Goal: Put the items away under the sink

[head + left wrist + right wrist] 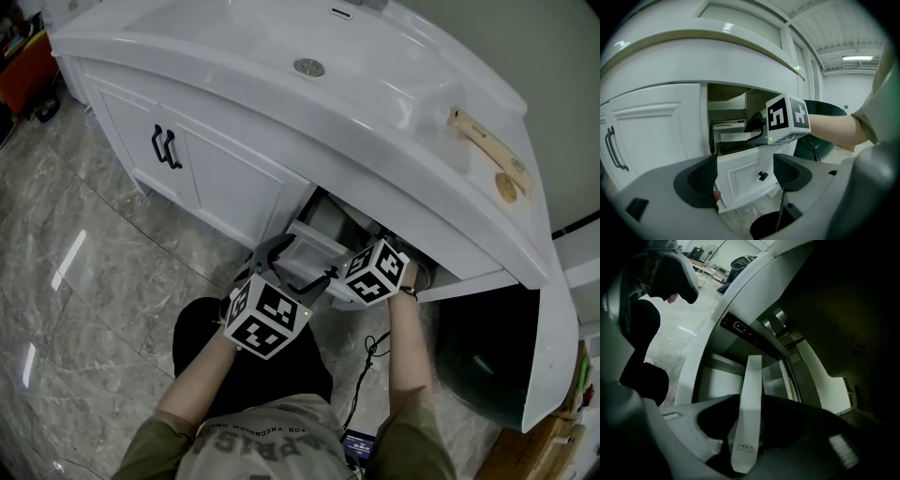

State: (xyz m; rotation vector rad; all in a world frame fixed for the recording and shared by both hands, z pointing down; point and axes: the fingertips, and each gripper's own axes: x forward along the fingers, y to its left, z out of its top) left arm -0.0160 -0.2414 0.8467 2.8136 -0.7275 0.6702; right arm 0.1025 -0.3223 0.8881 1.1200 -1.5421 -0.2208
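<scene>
Under the white sink (309, 103) a drawer (317, 242) of the vanity stands pulled out. My right gripper (750, 425) is shut on a long, flat white pack (751, 394) that points into the dark drawer space beneath the basin. Its marker cube (375, 272) hovers over the drawer, as the left gripper view also shows (787, 119). My left gripper (745, 171) is open with nothing between its pads. It faces the white drawer front (740, 185) and its black knob (762, 176) from a short way off. In the head view it sits left of the right one (281, 267).
A wooden-handled brush (489, 150) lies on the sink top at the right. A closed cabinet door with black handles (166, 147) is left of the drawer. A dark green bin (487, 361) stands on the floor to the right. Grey marble tiles (84, 253) cover the floor.
</scene>
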